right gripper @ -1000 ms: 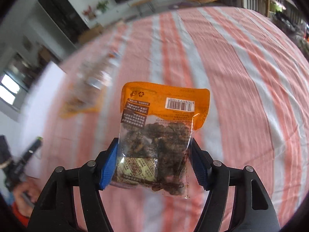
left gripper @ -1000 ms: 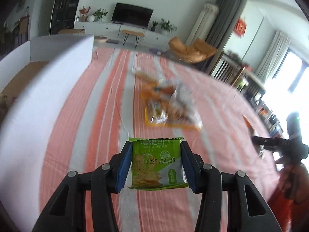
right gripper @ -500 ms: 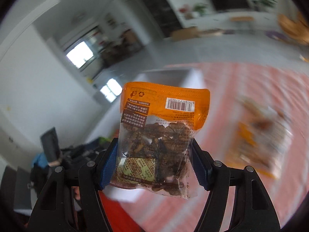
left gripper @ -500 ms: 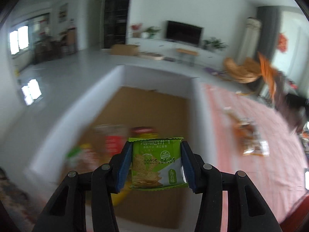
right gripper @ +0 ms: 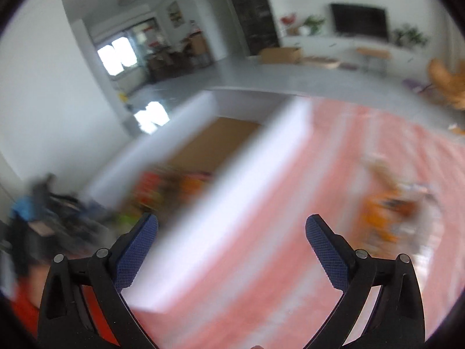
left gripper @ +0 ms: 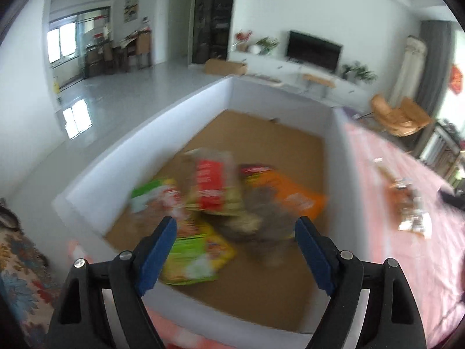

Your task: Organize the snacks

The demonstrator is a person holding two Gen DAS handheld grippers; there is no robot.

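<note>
A white-walled box (left gripper: 139, 133) with a brown floor holds several snack packets, among them a red one (left gripper: 210, 184), an orange one (left gripper: 293, 195) and a green one (left gripper: 190, 258), all blurred. My left gripper (left gripper: 235, 232) hangs over the box with its jaws opening and nothing between them. My right gripper (right gripper: 231, 234) is above the box's near wall (right gripper: 232, 203) and the striped cloth, jaws opening wide and empty. More loose snacks (right gripper: 392, 206) lie on the cloth to the right, also seen as snacks (left gripper: 409, 203) in the left wrist view.
An orange-and-white striped cloth (right gripper: 334, 160) covers the table beside the box. A floral fabric (left gripper: 17, 276) lies at the lower left. A person's red sleeve (right gripper: 26, 299) and dark gear sit at the left. Beyond are a TV (left gripper: 314, 51) and chairs.
Both grippers have let go: the green cracker packet left the left jaws and the orange-topped packet left the right jaws. Both jaws spread wide. The views have swung from the striped cloth to the box.
</note>
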